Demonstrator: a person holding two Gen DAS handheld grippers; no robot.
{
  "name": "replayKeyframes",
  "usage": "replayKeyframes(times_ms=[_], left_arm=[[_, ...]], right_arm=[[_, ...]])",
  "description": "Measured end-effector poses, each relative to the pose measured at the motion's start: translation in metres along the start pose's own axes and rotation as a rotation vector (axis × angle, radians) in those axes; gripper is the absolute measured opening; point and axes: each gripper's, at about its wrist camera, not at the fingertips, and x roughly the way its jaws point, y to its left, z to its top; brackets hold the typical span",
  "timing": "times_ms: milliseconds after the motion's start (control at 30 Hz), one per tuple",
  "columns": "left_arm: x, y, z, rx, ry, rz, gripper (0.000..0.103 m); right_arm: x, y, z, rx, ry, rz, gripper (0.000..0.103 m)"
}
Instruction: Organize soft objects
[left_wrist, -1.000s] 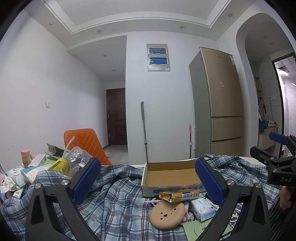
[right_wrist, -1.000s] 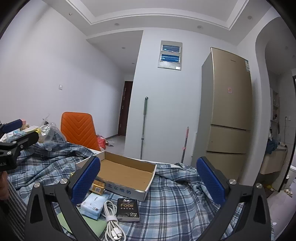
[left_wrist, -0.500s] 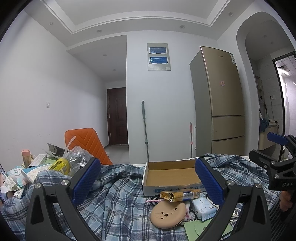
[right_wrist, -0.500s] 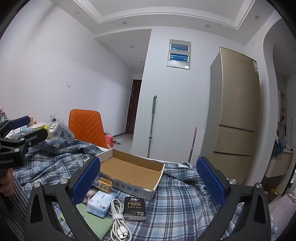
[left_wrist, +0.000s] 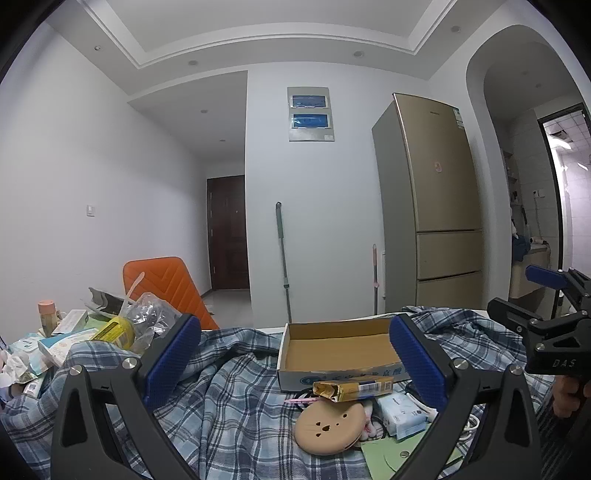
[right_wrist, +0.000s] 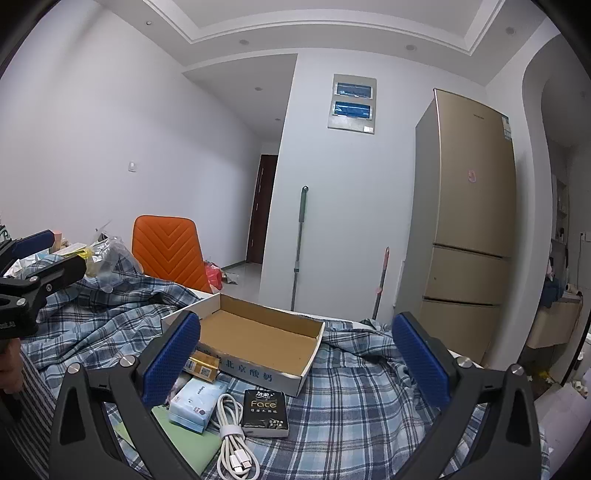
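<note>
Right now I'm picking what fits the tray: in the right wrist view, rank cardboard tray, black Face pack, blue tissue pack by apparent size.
1. cardboard tray
2. blue tissue pack and black Face pack: look alike, too close to rank.

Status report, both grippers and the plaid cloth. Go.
Left gripper open, empty. Right gripper open, empty. Plaid cloth rumpled, untouched. On it: cardboard tray, tissue pack, white cable.

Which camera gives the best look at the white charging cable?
The right wrist view. There the white charging cable lies fully visible on the plaid cloth, coiled, between the blue tissue pack and the black Face pack. The left wrist view shows only a sliver behind that gripper's finger.
</note>
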Motion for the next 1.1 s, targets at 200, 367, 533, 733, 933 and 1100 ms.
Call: replayKeyframes(times_ms=[200,367,533,733,933,1100], left_arm=[[-0.003,-0.002,-0.001,0.002,-0.007,-0.038,0.103],[-0.003,-0.003,-0.001,0.006,-0.009,-0.034,0.103],[0.001,-0.004,-0.003,0.01,0.001,-0.024,0.103],[0.006,-0.002,-0.004,0.005,0.026,-0.028,0.103],[0.012,-0.003,-0.006,0.007,0.05,-0.053,0.103],[0.016,-0.002,-0.006,0.001,0.061,-0.09,0.103]], right_arm=[[0.004,-0.002,-0.001,0.008,0.018,0.002,0.103],[0.006,-0.003,-0.001,0.017,0.032,0.006,0.103],[0.009,-0.005,-0.001,0.027,0.048,0.005,0.103],[0.012,-0.003,-0.002,0.021,0.062,0.004,0.103],[0.016,0.001,-0.002,-0.004,0.083,-0.001,0.103],[0.022,-0.007,-0.003,0.036,0.114,0.005,0.103]])
